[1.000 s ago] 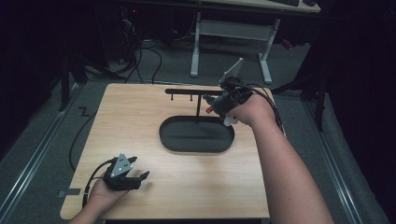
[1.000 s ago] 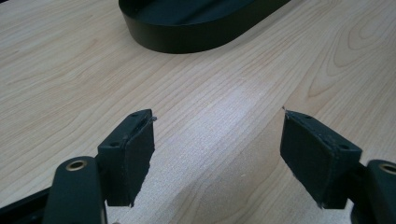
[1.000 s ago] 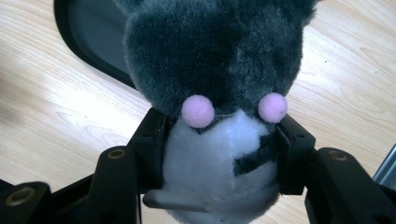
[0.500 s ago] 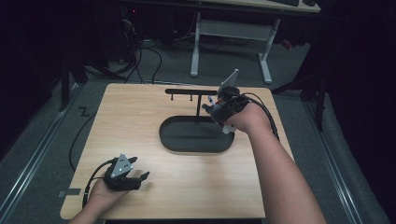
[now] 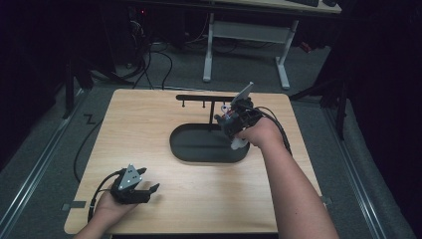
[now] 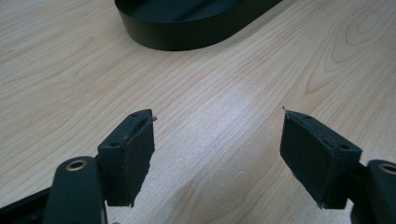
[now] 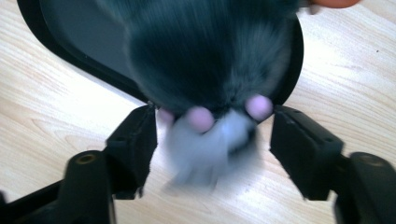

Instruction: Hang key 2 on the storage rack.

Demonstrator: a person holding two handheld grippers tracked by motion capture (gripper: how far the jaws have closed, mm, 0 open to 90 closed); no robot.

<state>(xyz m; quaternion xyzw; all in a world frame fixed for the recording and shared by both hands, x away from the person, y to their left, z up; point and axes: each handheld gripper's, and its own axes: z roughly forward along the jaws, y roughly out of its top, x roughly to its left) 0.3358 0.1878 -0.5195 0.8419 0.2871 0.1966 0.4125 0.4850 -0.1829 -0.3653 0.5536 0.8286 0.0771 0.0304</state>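
Observation:
A furry toy [image 7: 205,56], dark grey with pink pads and a white patch, hangs blurred between the wide-apart jaws of my right gripper [image 7: 212,121]. Neither pad presses on it. In the high view my right gripper [image 5: 231,124] hovers over the right end of the black oval tray [image 5: 174,144], and a white bit of the toy [image 5: 239,144] shows under the hand. My left gripper [image 5: 151,193] rests near the table's front left corner. Its jaws [image 6: 217,135] stand open over bare wood, with the tray [image 6: 187,39] ahead.
A black rack [image 5: 204,98] with small hooks stands behind the tray on the light wooden table [image 5: 139,124]. A cable trails from each gripper. Beyond the far edge are desk legs and cables on the floor.
My right hand has come down and toward me from beside the rack to the tray's right end. The white bit of the toy now shows under it. The left gripper has stayed put.

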